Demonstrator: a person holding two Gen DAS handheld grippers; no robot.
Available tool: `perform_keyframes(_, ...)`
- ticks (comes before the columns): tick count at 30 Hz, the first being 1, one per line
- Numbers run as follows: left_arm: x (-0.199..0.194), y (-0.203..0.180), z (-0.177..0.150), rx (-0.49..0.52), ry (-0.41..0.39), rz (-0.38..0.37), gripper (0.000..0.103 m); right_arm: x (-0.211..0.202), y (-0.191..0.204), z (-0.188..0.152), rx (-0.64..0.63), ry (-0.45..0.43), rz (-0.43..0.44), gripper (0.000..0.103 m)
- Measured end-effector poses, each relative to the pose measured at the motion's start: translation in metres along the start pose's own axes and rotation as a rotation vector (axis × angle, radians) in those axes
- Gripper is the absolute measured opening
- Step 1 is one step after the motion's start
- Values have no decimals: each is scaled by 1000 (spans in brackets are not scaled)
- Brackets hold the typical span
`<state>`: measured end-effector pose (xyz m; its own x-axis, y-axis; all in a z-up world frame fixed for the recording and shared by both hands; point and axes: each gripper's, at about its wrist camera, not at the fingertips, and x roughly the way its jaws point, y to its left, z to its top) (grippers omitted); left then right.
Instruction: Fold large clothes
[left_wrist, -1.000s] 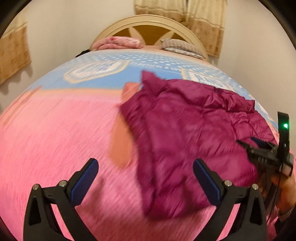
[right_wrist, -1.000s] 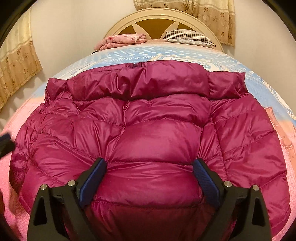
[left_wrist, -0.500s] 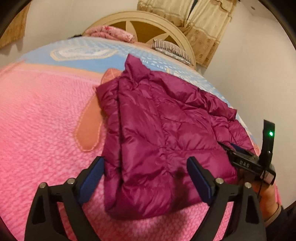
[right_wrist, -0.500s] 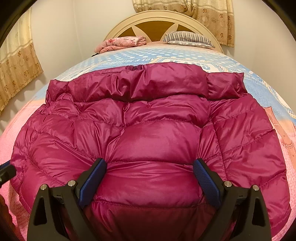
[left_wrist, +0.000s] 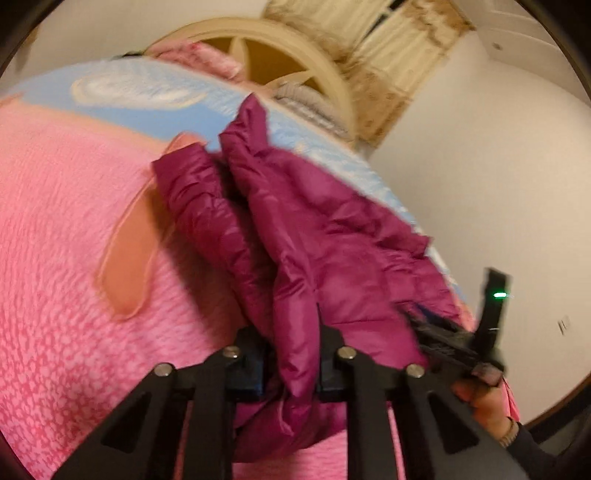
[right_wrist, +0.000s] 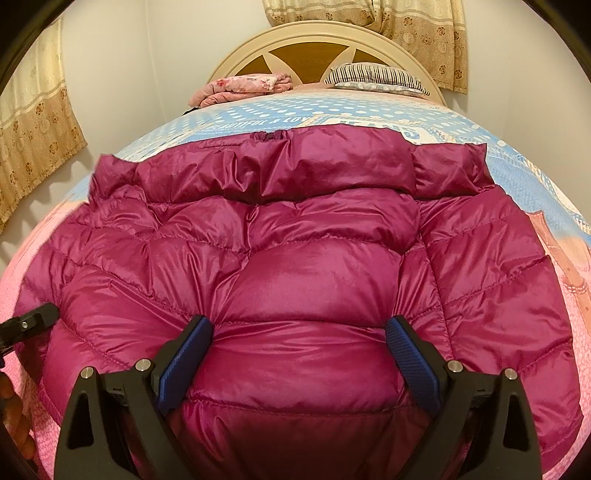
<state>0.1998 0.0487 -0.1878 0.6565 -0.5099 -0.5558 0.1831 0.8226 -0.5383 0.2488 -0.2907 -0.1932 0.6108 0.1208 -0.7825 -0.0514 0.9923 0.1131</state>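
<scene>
The puffer jacket's (right_wrist: 314, 280) left edge is being pinched by the left tool (left_wrist: 291, 369) (right tool (right_wrist: 299, 362) gaping, pressing mid-hem), its length running toward the headboard (right_wrist: 325, 40).

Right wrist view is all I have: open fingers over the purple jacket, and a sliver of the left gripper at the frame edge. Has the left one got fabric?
Observer: Yes. In the left wrist view, the left gripper is shut on a fold at the near edge of the jacket.
Operator: Whole stack or one layer?
Observer: It looks like the upper layer only. Another padded part lies beside it on the pink bedspread, outside the jaws.
Operator: Where's my gripper relative to it?
Observer: The right gripper is on the jacket further along the same near edge, apart from the left one.
</scene>
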Motion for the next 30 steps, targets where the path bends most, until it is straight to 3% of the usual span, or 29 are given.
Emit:
perform_keyframes(4,-22,-44,19,51,-66,-111,17,0,2,1,-7,9,-9,95)
perform_keyframes(8,-24,-90,31,122,-61,-189,17,3,6,2,-12,23,-13,96)
perform_keyframes(16,-10,-148,42,208,-46,-254,17,-5,-12,4,83,-8,78,96)
perform_keyframes(22,0,-169,41,275,-18,-259,17,-37,-21,-6,68,-27,69,96)
perform_keyframes(26,17,-186,41,294,9,-278,17,-68,-52,-16,144,-63,145,96)
perform_keyframes(30,41,-211,33,350,40,-291,17,-92,-94,-18,262,-111,137,96)
